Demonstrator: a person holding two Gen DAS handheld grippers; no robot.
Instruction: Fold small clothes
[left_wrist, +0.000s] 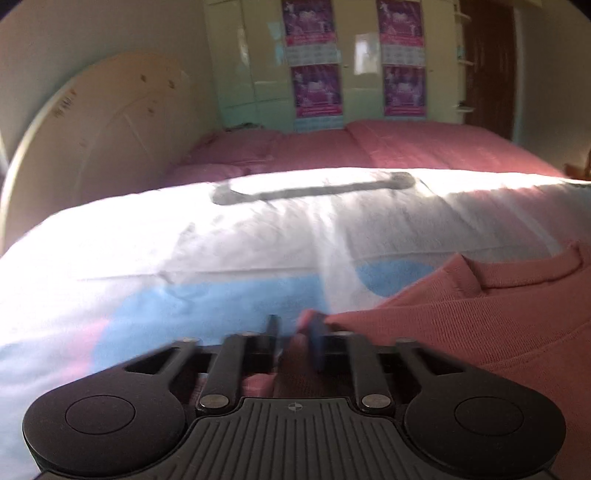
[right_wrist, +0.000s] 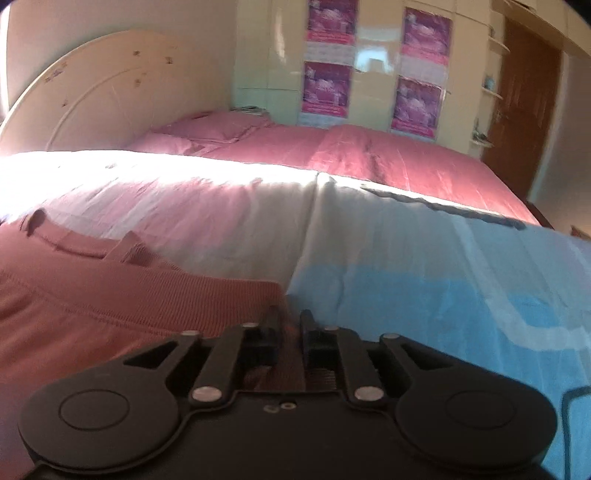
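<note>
A salmon-pink knitted garment with ribbed edges lies flat on a white, blue and pink sheet. In the left wrist view it fills the lower right, and its left corner reaches between the fingers of my left gripper. The jaws stand apart and the left finger is clear of the cloth. In the right wrist view the garment fills the lower left. Its ribbed hem ends at my right gripper, whose fingers stand slightly apart with cloth showing in the gap.
The sheet covers the near part of a bed with a dusky pink cover and pillows. A cream headboard stands at the left. A wardrobe with purple posters and a brown door lie beyond.
</note>
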